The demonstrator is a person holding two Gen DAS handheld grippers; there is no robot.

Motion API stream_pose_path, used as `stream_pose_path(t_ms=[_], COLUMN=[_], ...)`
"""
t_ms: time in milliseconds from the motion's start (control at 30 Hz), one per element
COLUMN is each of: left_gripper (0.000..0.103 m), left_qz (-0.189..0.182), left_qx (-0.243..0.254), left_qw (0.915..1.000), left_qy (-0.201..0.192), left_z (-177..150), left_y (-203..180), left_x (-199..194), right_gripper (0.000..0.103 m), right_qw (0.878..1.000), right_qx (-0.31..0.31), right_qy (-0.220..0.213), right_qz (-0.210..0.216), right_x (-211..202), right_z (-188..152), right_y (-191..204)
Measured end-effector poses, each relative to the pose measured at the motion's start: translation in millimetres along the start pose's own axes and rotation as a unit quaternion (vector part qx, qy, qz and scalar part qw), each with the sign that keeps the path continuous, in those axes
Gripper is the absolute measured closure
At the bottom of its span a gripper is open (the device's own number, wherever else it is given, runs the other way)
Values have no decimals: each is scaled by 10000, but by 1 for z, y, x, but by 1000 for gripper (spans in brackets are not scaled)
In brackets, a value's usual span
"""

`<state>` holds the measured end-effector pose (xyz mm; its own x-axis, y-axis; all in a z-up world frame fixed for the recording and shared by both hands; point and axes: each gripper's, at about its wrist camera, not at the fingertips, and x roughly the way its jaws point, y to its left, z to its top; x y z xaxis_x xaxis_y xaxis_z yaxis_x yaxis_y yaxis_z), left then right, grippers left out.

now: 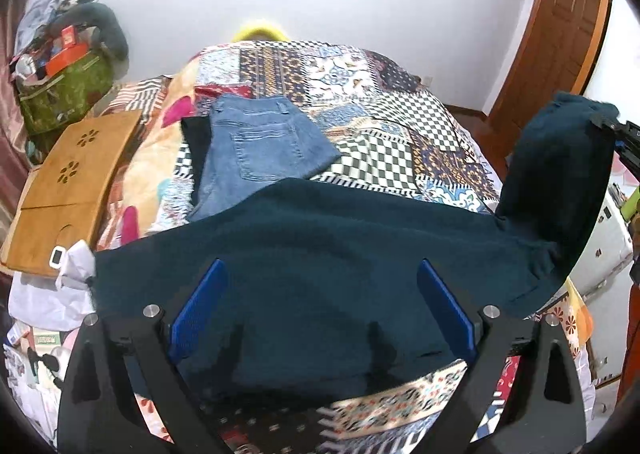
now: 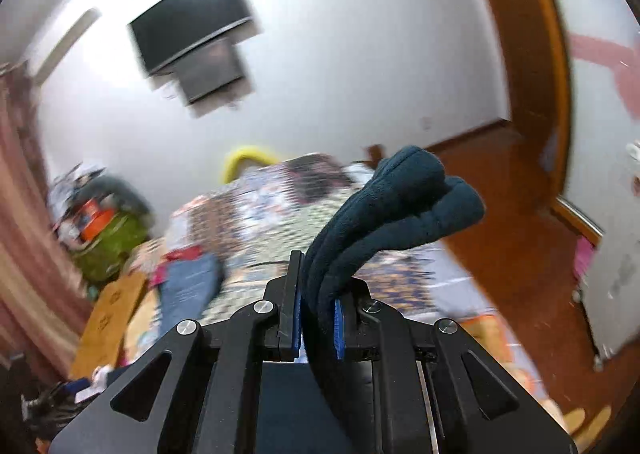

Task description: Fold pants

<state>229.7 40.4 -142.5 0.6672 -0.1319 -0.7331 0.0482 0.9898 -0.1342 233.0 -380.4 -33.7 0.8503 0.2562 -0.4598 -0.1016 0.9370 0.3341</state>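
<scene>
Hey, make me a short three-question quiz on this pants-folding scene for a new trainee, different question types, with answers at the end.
1. True or false: the right gripper is shut on the dark teal pants.
2. Which garment lies folded on the bed beyond the teal pants? A) blue jeans B) a white shirt C) a red towel
3. Fill in: the left gripper's jaws stand ____ above the teal fabric.

Key: 1 true; 2 A, the blue jeans; 3 open.
</scene>
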Motion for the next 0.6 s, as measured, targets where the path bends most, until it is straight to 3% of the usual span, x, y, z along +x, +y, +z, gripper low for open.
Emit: stream_pose_path(t_ms=[267,500,600], left_gripper=[6,6,6], left_qz=[180,319,359], left_qx=[-304,-721,-788], left_qw=[9994,9968,9961], left_qy=[23,137,173], left_z=[-26,-51,-54], left_y=[45,79,82], left_x=[-26,-33,-32], right_gripper=[92,91,87], right_qw=[9928,9644,9528], right_qx=[-670,-1477,-1767], right_qy=[779,2010,2328], right_qz=[612,876,828], right_x=[56,105,109], right_z=[-55,-140,-165], right_y=[94,145,153])
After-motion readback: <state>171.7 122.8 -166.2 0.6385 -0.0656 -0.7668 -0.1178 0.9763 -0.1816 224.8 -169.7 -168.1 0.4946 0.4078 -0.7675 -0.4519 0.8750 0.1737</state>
